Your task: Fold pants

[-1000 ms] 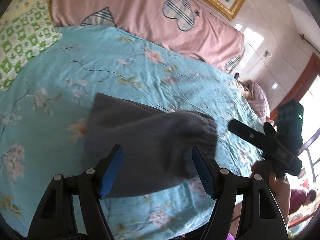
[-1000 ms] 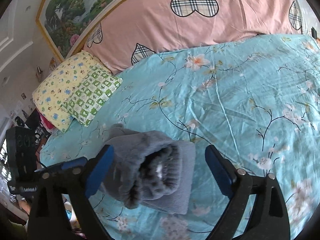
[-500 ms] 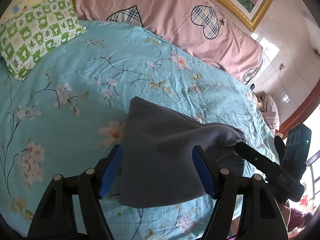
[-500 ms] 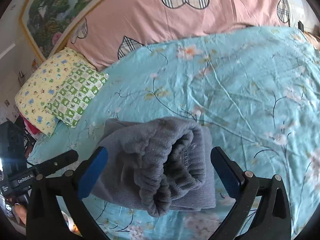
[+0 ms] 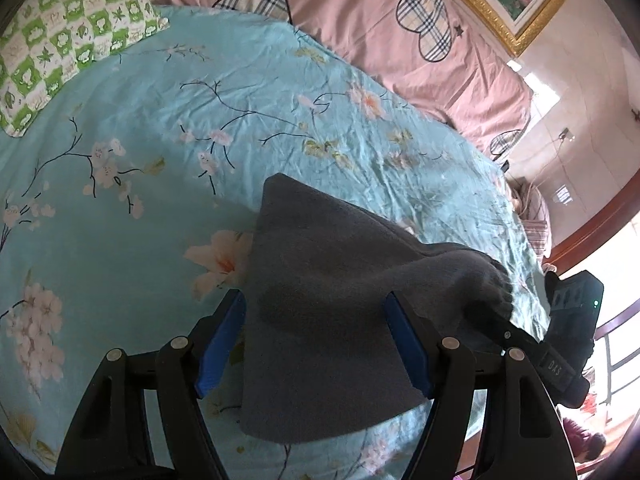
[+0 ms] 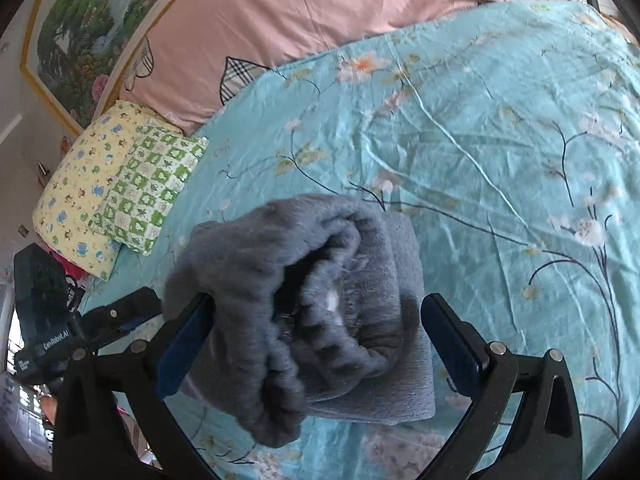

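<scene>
The grey fleece pants (image 5: 332, 300) lie folded into a thick bundle on the turquoise floral bedsheet (image 5: 160, 152). My left gripper (image 5: 316, 344) is open, its blue pads either side of the bundle's near edge. In the right wrist view the pants (image 6: 304, 304) show their gathered waistband end, rolled over the flat lower layer. My right gripper (image 6: 320, 344) is open and straddles that end, with its left pad against the cloth. The right gripper also shows in the left wrist view (image 5: 560, 344), at the bundle's right end.
A pink quilt with plaid hearts (image 6: 320, 12) lies along the head of the bed. A green checked pillow (image 6: 148, 184) and a yellow one (image 6: 80, 196) sit at the left. A framed painting (image 6: 76, 32) hangs on the wall. The bed edge is near.
Both grippers have come closer to the pants, which now fill more of each view. The bundle's upper layer has shifted a little. Both stay open.
</scene>
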A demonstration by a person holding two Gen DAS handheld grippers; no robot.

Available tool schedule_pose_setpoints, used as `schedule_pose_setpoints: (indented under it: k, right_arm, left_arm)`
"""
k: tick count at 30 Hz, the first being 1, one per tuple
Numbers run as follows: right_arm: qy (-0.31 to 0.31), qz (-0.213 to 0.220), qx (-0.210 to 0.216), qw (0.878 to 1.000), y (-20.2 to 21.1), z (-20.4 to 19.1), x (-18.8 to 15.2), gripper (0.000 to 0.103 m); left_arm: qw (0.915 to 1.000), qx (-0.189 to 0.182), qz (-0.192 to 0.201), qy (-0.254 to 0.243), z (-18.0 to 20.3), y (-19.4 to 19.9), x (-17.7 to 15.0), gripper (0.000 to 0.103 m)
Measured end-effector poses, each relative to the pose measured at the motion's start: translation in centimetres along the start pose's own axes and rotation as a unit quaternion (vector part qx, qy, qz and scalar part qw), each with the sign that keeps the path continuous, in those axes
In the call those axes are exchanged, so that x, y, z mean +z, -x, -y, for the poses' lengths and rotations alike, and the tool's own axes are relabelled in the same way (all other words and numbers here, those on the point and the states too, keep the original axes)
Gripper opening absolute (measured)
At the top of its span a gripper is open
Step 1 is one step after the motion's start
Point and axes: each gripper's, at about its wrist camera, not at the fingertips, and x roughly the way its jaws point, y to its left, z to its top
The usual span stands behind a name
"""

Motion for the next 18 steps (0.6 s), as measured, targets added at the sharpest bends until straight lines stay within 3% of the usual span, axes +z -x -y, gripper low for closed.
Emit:
schedule_pose_setpoints:
  k: [7, 18]
  right_arm:
    - [0.011, -0.015, -0.017, 1.000, -0.8, 2.4, -0.2, 0.087]
    - [0.053, -0.028, 0.006, 0.998, -1.1, 3.4, -0.4, 0.079]
  left_arm:
    - [0.9997, 0.000, -0.022, 0.006, -0.4, -2.3, 0.5, 0.073]
    - [0.9987, 0.002, -0.046, 0.023, -2.1, -6.0, 0.7, 0.082]
